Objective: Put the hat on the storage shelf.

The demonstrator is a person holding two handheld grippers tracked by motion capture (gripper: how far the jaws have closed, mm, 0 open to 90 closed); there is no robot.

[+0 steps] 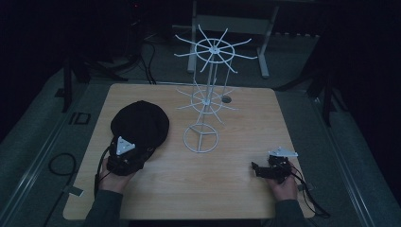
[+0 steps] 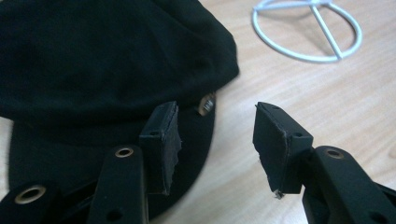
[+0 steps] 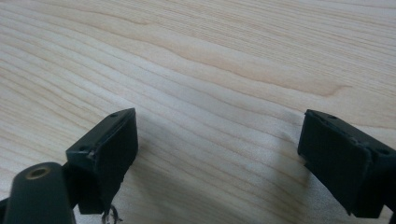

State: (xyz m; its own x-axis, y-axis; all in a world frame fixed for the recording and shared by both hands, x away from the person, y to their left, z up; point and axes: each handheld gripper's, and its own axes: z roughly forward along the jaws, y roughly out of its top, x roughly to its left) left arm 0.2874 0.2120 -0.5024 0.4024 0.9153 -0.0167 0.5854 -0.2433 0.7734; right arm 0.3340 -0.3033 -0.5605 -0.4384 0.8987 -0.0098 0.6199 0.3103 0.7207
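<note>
A black cap (image 1: 140, 124) lies on the left half of the wooden table (image 1: 222, 187). My left gripper (image 1: 139, 152) sits at the cap's near edge. In the left gripper view the cap (image 2: 102, 60) takes up the upper left. That gripper (image 2: 217, 119) is open, one jaw over the brim and the other over bare wood, with nothing held. A white wire hanging rack (image 1: 206, 90) stands at the table's middle on a ring base (image 1: 202, 139) (image 2: 308, 32). My right gripper (image 1: 256, 169) (image 3: 219, 135) rests low near the front right, open wide over bare wood.
The rack's upper spokes (image 1: 215, 48) spread wide above the table's far half. A small round hole (image 1: 226, 99) sits in the tabletop behind the rack. Cables trail off the table beside both hands. The room beyond the table is dark.
</note>
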